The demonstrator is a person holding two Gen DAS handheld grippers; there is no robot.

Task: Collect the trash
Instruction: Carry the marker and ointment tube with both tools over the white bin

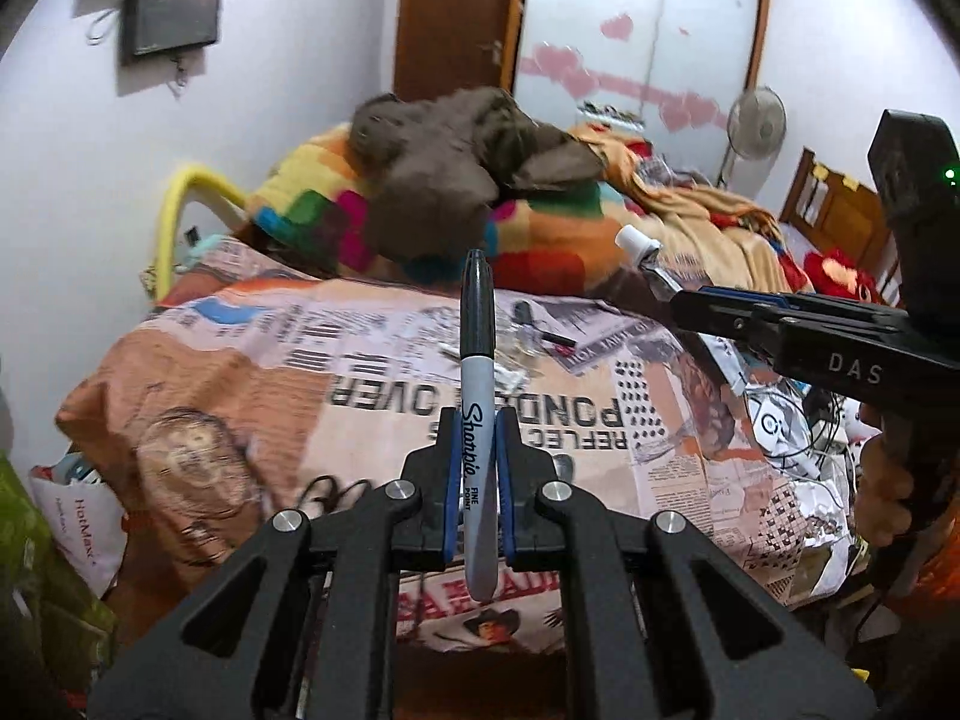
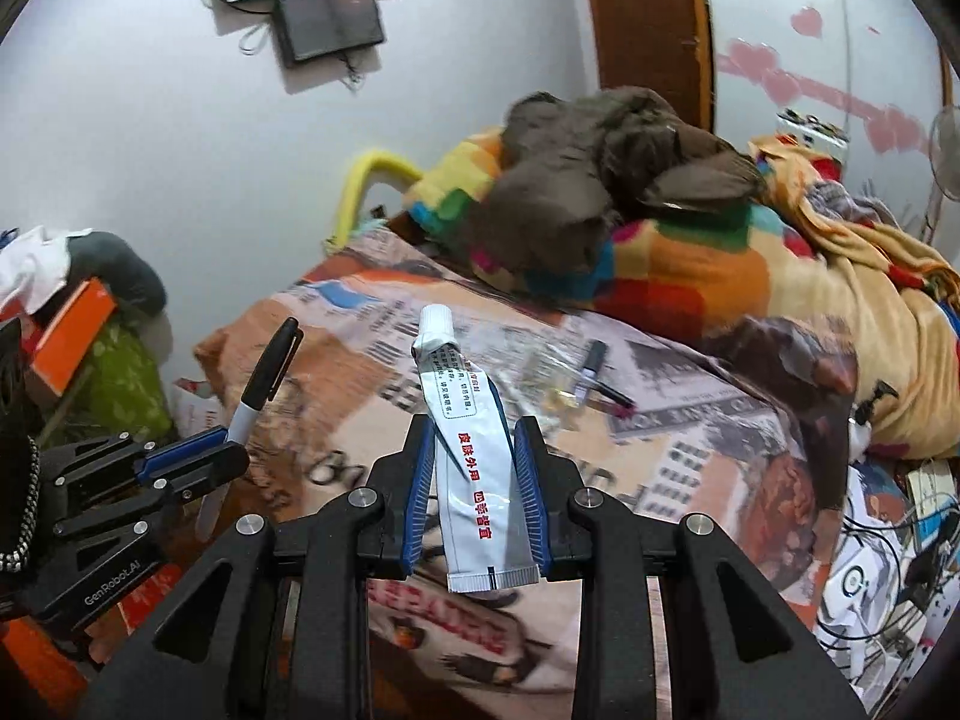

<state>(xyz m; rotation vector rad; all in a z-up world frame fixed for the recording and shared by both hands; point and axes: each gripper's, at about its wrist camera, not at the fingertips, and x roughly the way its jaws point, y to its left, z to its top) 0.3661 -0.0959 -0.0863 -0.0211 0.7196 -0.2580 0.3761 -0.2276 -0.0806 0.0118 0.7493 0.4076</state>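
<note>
My left gripper (image 1: 478, 420) is shut on a grey Sharpie marker (image 1: 477, 372) with a black cap, held upright above the bed; it also shows in the right wrist view (image 2: 198, 456) with the marker (image 2: 264, 378). My right gripper (image 2: 474, 432) is shut on a white ointment tube (image 2: 465, 456) with red and blue print and a white cap, held above the bed; it shows at the right of the left wrist view (image 1: 690, 300) with the tube (image 1: 645, 252). Small litter, a pen-like item (image 2: 594, 372) and clear wrappers (image 2: 552, 390), lies on the newsprint bedspread (image 2: 690, 456).
A brown garment (image 1: 456, 174) lies on a multicoloured blanket (image 1: 540, 240) at the head of the bed. Papers and cables (image 1: 792, 438) clutter the bed's right side. A white bag (image 1: 84, 522) and green cloth (image 1: 36, 576) sit on the floor at left. A fan (image 1: 756, 126) stands behind.
</note>
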